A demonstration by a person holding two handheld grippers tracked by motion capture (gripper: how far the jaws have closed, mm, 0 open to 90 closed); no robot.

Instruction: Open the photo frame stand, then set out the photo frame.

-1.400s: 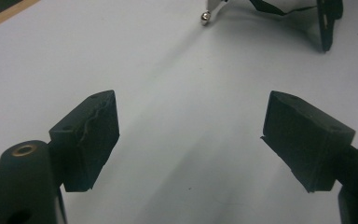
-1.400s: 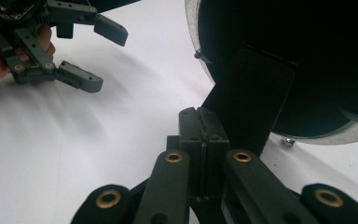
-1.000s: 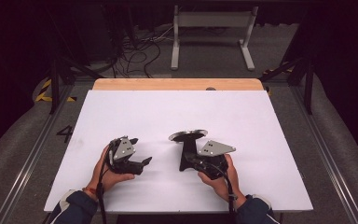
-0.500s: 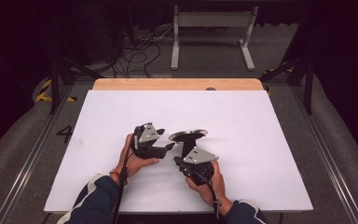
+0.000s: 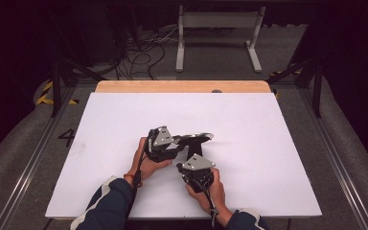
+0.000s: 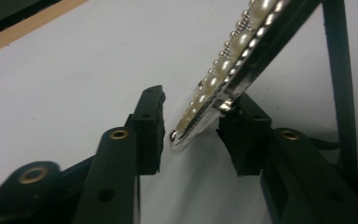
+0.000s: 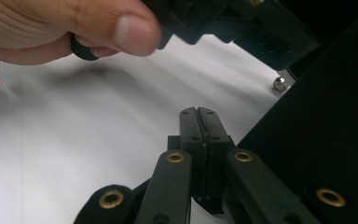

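Two grippers: left gripper [image 6: 191, 135] half-closed around pearl-edged frame [image 6: 228, 70], right gripper [image 7: 199, 116] shut.

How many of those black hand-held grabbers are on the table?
2: the left gripper reaches the pearl-edged mirror; the right gripper sits just nearer the person.

A dark lab recording bay: white table [image 5: 268, 143], floor rails [image 5: 338, 158], loose cables [image 5: 139, 52], metal stand [image 5: 218, 21].

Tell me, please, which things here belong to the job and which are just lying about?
In the job:
- pearl-rimmed piece
- left gripper, jaws just closing, rim between them
- right gripper, shut

Lying about:
- cables on the floor
- white stand
- wooden board at the table's far edge
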